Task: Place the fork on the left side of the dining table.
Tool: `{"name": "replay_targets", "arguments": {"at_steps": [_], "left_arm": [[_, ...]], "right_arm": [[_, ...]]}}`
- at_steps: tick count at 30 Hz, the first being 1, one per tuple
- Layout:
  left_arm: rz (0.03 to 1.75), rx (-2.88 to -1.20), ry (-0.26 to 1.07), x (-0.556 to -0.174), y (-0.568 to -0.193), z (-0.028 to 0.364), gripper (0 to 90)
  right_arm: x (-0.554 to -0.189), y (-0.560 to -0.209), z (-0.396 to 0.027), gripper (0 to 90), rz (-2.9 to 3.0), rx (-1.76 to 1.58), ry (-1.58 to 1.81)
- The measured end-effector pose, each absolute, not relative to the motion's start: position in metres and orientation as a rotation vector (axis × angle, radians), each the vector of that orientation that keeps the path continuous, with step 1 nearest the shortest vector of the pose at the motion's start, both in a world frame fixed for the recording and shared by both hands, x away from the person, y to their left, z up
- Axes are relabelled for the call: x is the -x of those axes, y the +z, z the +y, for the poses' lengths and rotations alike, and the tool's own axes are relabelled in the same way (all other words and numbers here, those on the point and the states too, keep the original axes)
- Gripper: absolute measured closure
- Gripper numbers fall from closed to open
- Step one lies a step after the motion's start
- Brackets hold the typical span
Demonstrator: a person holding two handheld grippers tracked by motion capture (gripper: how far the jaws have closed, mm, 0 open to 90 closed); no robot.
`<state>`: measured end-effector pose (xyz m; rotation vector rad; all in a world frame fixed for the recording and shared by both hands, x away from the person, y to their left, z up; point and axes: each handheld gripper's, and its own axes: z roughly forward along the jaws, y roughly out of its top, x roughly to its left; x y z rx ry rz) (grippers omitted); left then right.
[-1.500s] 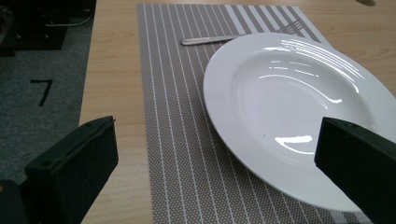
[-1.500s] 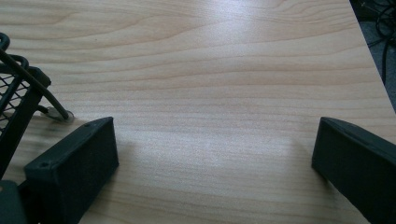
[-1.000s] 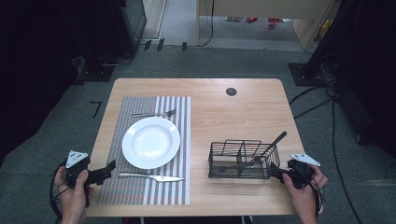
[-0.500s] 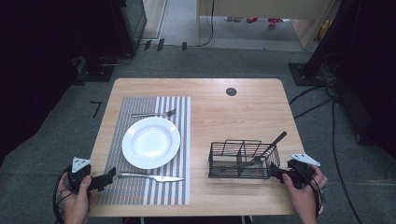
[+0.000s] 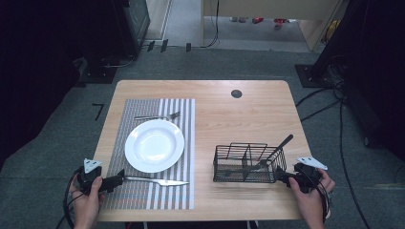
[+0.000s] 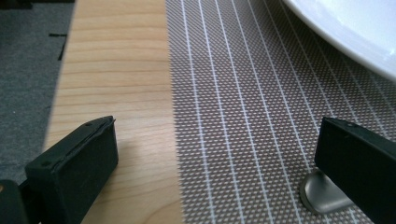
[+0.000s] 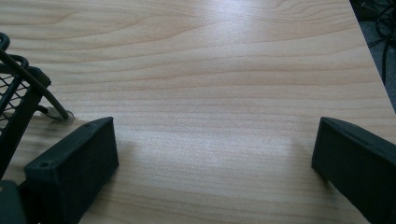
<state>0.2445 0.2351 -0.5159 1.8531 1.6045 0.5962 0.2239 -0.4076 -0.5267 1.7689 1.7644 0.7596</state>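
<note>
Left gripper [image 5: 116,180] has slid right since earlier, reaching the knife [image 5: 157,181]. Jaws spread wide, grasping nothing; rounded steel handle end [image 6: 322,198] lies just under the right jaw, near edge of woven striped placemat [image 5: 148,195]. Right gripper [image 5: 282,177] likewise released, beside black wire basket [image 5: 248,164].

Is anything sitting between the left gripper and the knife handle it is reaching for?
Nothing visible. The left gripper is open right at the end of the knife on the placemat. In the left gripper view the handle end lies beside one jaw, with bare mat between. The plate lies farther back.
</note>
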Motion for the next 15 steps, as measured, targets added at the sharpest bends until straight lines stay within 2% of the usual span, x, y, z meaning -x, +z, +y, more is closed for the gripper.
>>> {"name": "replay_targets", "arguments": {"at_steps": [6, 15], "left_arm": [[1.595, -1.860, 0.649, -0.2442, -0.5191, 0.2313, 0.0], [1.599, -1.865, 0.660, -0.2441, -0.5194, 0.2300, 0.0]], "right_arm": [[-0.2239, -0.5267, -0.4076, 0.0, 1.764, -1.769, 0.760], [-0.2239, -0.5268, -0.4076, 0.0, 1.765, -1.769, 0.759]]}}
